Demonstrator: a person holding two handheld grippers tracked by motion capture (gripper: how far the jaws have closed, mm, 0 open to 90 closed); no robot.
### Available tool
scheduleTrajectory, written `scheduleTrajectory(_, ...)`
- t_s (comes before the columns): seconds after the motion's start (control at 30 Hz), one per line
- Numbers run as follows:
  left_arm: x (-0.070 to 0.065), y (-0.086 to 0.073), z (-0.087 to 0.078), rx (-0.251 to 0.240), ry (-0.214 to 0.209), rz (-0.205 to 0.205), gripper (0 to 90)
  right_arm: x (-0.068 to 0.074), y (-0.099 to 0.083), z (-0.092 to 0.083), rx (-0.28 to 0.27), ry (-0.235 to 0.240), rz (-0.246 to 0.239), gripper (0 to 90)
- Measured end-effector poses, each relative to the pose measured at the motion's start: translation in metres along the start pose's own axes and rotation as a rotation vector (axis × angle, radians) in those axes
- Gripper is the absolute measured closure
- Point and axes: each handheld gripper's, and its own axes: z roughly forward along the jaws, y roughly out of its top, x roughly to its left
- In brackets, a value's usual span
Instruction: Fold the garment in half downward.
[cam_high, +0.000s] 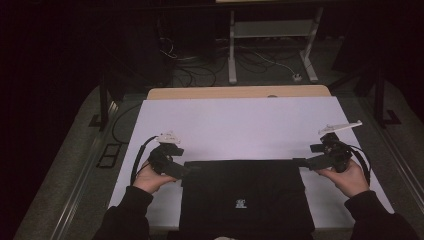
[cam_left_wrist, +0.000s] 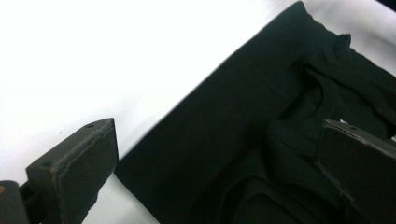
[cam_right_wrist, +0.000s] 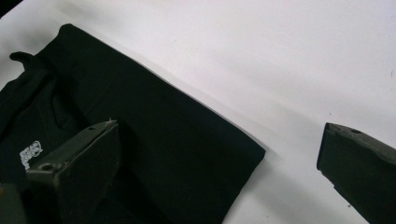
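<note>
We saw the left gripper (cam_high: 186, 171) with jaws spread wide, straddling the far left corner of the black folded garment (cam_high: 244, 197) at lower centre of the high view, nothing pinched. The right gripper (cam_high: 299, 162) also had its jaws apart, over the garment's far right corner, gripping nothing. Garment lay flat on the white table cover (cam_high: 240, 125), a small white logo (cam_high: 241, 204) facing up. The person's hands came in from the bottom edge.

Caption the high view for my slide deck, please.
Both grippers, left and right, open at the far corners of a folded black garment.
</note>
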Motion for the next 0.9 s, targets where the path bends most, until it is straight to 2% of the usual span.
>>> scheduleTrajectory(0.17,0.007,-0.001,0.002,-0.004,-0.003,-0.025,0.0,-0.003,-0.001,0.003,0.005,-0.002,0.002,0.0)
scheduleTrajectory(0.57,0.019,-0.003,0.010,0.005,-0.004,-0.046,0.0,-0.007,-0.003,0.014,0.023,-0.011,-0.012,0.0)
scheduleTrajectory(0.9,0.031,-0.009,0.017,0.022,-0.008,-0.063,0.0,-0.014,-0.006,0.022,0.033,-0.013,0.000,0.0)
